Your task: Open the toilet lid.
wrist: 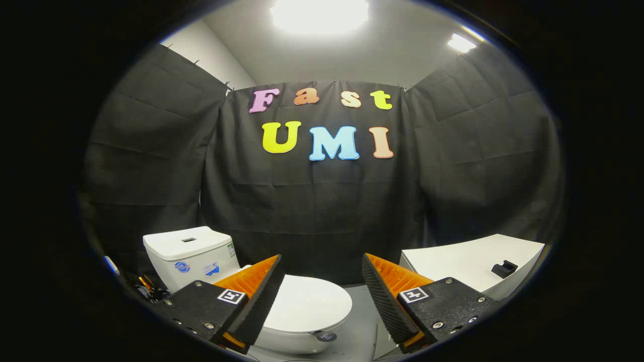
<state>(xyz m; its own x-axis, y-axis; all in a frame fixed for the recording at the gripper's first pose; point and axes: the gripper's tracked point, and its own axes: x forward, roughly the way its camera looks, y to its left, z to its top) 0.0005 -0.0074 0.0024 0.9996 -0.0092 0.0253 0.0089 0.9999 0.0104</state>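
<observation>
Booth w/ closed toilet lid; claw wide open, empty.

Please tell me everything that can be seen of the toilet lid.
The white, glossy, oval toilet lid looks like plastic. It is down, lying flat on the white bowl, not yet raised. Its hinge end points to the white boxy tank behind it. A small dark round tag sits at its front edge. The open gripper hovers above; the left finger hides part of the lid, and nothing touches it.

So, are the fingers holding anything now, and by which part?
Nothing is held. The gripper is open, fingers apart above the closed toilet lid.
</observation>
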